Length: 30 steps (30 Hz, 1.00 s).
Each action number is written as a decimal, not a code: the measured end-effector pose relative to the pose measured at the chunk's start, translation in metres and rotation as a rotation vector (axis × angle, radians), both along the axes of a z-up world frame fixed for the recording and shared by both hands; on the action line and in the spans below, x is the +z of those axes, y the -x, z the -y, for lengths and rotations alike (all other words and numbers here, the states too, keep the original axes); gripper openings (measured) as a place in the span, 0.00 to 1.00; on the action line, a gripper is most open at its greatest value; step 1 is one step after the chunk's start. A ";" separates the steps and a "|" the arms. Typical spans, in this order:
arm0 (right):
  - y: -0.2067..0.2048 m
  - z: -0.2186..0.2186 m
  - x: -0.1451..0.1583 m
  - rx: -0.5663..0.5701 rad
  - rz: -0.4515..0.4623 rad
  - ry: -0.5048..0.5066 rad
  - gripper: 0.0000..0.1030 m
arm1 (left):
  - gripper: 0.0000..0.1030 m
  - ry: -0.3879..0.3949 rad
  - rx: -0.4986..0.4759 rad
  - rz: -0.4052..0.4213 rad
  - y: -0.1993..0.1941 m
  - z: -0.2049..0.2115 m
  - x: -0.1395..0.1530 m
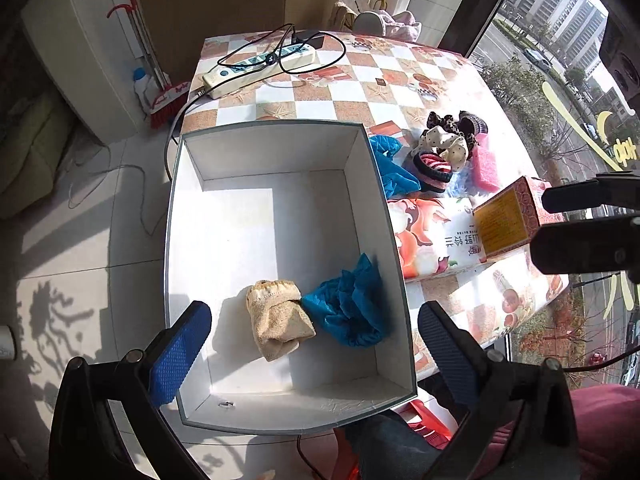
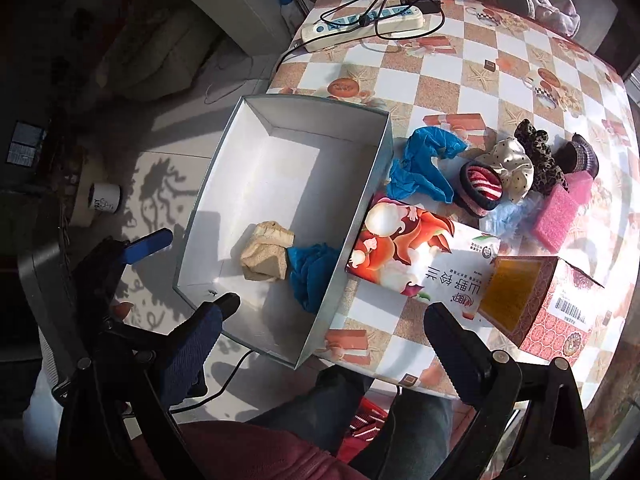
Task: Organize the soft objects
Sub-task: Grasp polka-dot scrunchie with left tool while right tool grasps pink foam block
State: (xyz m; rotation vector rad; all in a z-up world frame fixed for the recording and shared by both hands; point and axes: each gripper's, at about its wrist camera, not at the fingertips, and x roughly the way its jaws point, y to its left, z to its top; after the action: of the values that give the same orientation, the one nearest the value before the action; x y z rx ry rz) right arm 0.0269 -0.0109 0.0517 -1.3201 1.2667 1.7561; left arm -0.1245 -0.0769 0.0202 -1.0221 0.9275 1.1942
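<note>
A white open box (image 1: 276, 152) (image 2: 280, 120) overhangs the table's left edge. A folded beige cloth (image 1: 278, 318) (image 2: 266, 256) and a crumpled blue shoe cover (image 1: 352, 304) (image 2: 310, 274) lie side by side on its floor. My left gripper (image 1: 316, 320) hangs open above the near end of the box, nothing between its blue pads. My right gripper (image 2: 328, 328) is open over the box's near corner and holds nothing. On the tablecloth lie another blue shoe cover (image 1: 390, 168) (image 2: 424, 164), a heap of scrunchies (image 1: 448, 148) (image 2: 516, 168) and a pink sponge (image 1: 486, 166) (image 2: 562, 210).
A flowered tissue pack (image 1: 432, 236) (image 2: 420, 252) and a red patterned carton (image 1: 508, 220) (image 2: 540, 304) lie right of the box. A power strip (image 1: 260, 66) (image 2: 360, 24) with cables sits at the table's far end. A person's legs (image 2: 360, 408) are below the table edge. A mug (image 2: 104, 198) stands on the floor.
</note>
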 end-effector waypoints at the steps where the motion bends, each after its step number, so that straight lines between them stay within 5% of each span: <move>1: -0.012 -0.006 0.009 -0.030 -0.003 -0.015 0.99 | 1.00 -0.006 -0.014 0.007 -0.008 -0.006 0.002; 8: -0.114 -0.062 0.033 -0.223 0.072 -0.073 0.99 | 1.00 0.008 -0.083 0.029 -0.071 -0.055 0.003; 15: -0.205 -0.118 -0.042 -0.381 0.143 0.109 0.99 | 1.00 0.078 -0.078 0.071 -0.126 -0.129 -0.017; 21: -0.216 -0.144 -0.115 -0.368 0.138 0.245 0.99 | 1.00 0.158 -0.097 0.002 -0.163 -0.183 -0.056; 30: -0.197 -0.174 -0.188 -0.326 0.054 0.408 0.99 | 1.00 0.222 -0.158 -0.110 -0.185 -0.199 -0.088</move>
State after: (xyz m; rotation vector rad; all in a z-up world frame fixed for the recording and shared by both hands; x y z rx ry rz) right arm 0.2244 0.1628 -0.1358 -1.2716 1.7608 1.2722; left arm 0.0606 0.1225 -0.0674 -1.0443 1.2256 1.0393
